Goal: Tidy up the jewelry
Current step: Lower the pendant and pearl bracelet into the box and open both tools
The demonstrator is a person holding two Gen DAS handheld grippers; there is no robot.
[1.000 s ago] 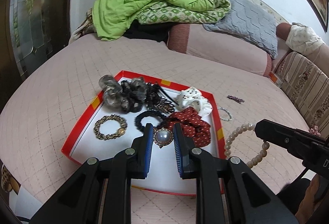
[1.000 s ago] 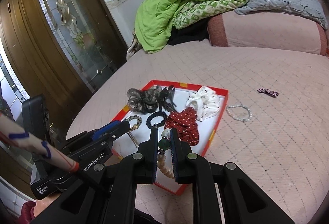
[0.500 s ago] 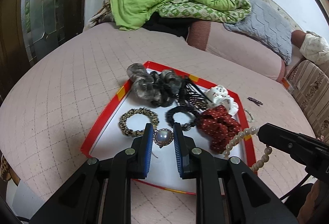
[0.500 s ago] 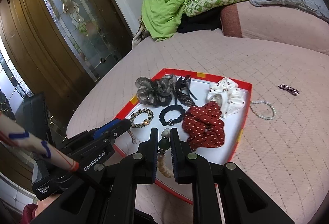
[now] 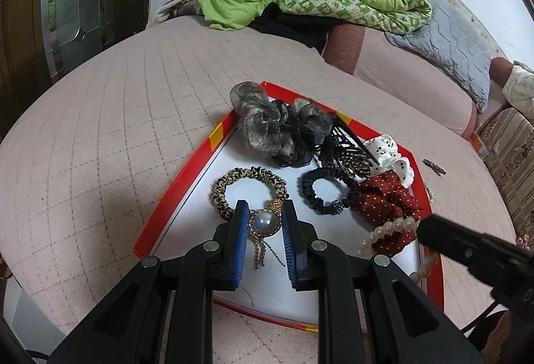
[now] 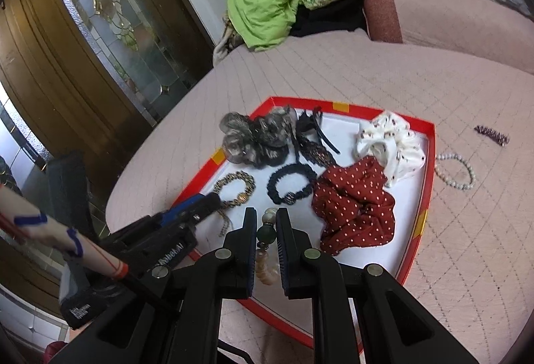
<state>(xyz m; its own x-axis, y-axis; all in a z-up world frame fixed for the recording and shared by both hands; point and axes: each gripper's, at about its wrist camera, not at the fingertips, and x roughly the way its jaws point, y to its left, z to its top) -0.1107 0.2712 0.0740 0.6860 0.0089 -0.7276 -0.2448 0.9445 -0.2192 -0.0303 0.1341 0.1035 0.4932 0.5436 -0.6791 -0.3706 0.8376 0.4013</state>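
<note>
Now that both grippers have dropped closer over the red tray (image 5: pixel 173 194), L gripper (image 5: pixel 265 214) is nipped onto the pearl brooch (image 5: pixel 265 223) at 6 o'clock of the leopard hair tie (image 5: pixel 248 175), R gripper (image 6: pixel 266 219) is pinched on the pearl necklace (image 6: pixel 267 232), so set-down looks imminent.

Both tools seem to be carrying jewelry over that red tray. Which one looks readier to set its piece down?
Left, probably. The left hand-held gripper holds its pearl brooch over bare white tray floor; the right one's bead bracelet hangs nearer the edge.
</note>
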